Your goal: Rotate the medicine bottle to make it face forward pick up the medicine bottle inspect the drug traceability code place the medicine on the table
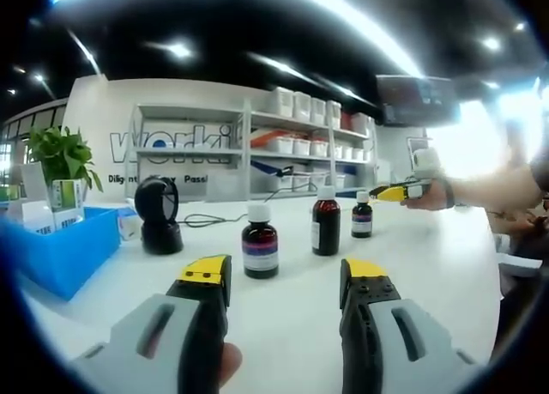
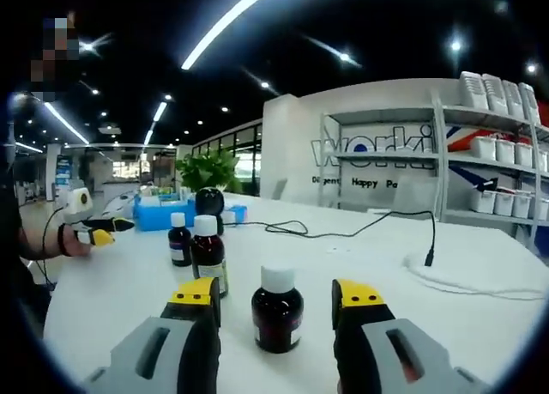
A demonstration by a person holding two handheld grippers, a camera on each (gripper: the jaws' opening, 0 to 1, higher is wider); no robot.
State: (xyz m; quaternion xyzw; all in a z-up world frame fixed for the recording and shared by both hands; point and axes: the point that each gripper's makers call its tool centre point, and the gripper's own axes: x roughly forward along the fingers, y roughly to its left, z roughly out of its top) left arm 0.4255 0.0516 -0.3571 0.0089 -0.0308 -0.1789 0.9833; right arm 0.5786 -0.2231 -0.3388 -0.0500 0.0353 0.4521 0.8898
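Early stage: all three bottles standing, none lifted.

Right claw (image 2: pixel 276 304) is open, jaws flanking the nearest medicine bottle (image 2: pixel 277 311) without touching it; its label faces partly away, so rotation looks not yet done. Left claw (image 1: pixel 285 278) is open and empty (bottles ahead on the white surface (image 1: pixel 429 265)). Pick-up, code inspection and set-down remain.
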